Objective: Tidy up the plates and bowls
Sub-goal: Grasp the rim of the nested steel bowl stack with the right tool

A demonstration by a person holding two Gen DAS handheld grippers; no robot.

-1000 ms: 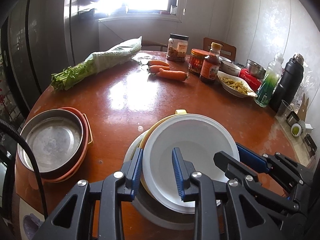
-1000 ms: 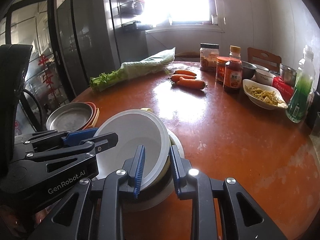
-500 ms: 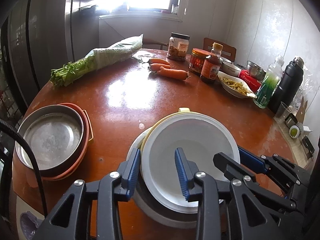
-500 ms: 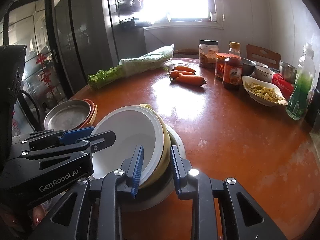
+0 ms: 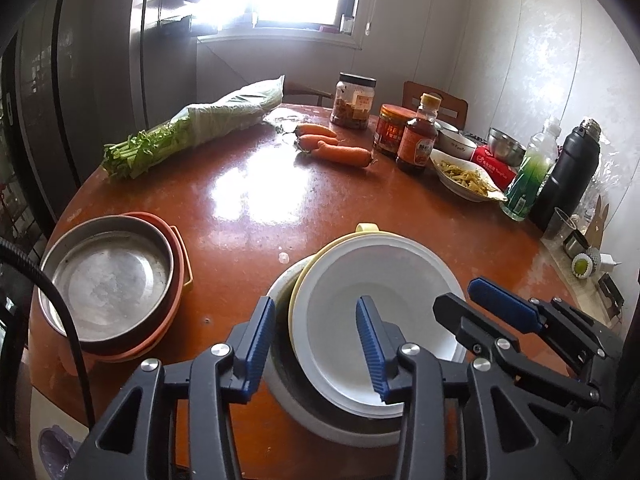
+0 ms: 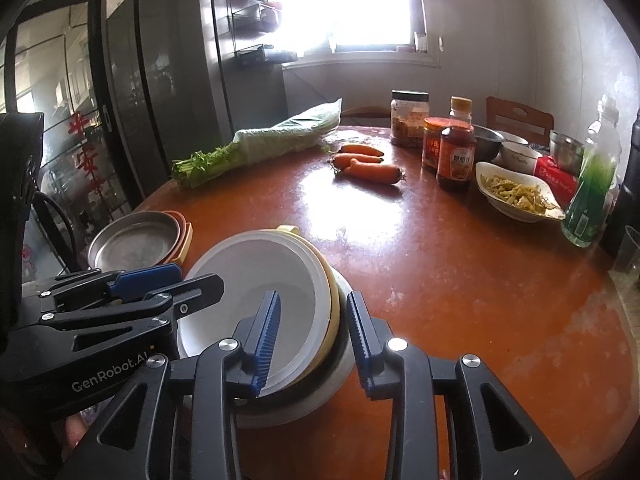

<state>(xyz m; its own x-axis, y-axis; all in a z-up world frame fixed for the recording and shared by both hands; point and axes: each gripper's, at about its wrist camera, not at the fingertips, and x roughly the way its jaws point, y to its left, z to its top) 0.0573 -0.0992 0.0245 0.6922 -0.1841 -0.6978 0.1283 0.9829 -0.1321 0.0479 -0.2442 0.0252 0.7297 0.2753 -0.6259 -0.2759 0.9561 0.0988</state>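
A white bowl (image 5: 376, 292) rests nested in a yellow bowl (image 5: 366, 229), which sits in a larger pale bowl (image 5: 292, 396) on the round brown table (image 5: 248, 184). My left gripper (image 5: 316, 344) is open, its jaws either side of the stack's left rim. My right gripper (image 6: 312, 336) is open astride the right rim of the same stack (image 6: 264, 276). To the left, a steel plate (image 5: 108, 280) lies on stacked orange plates (image 5: 180, 256); the plate also shows in the right wrist view (image 6: 136, 240).
At the far side lie bagged celery (image 5: 196, 128) and carrots (image 5: 336, 148). At the back right stand jars, a sauce bottle (image 5: 418, 140), a dish of food (image 5: 464, 174), steel bowls, a green bottle (image 5: 528, 176) and a black flask (image 5: 568, 172).
Both grippers have opened wider and let go of the bowl rims. The white and yellow bowls have settled down into the larger bowl.
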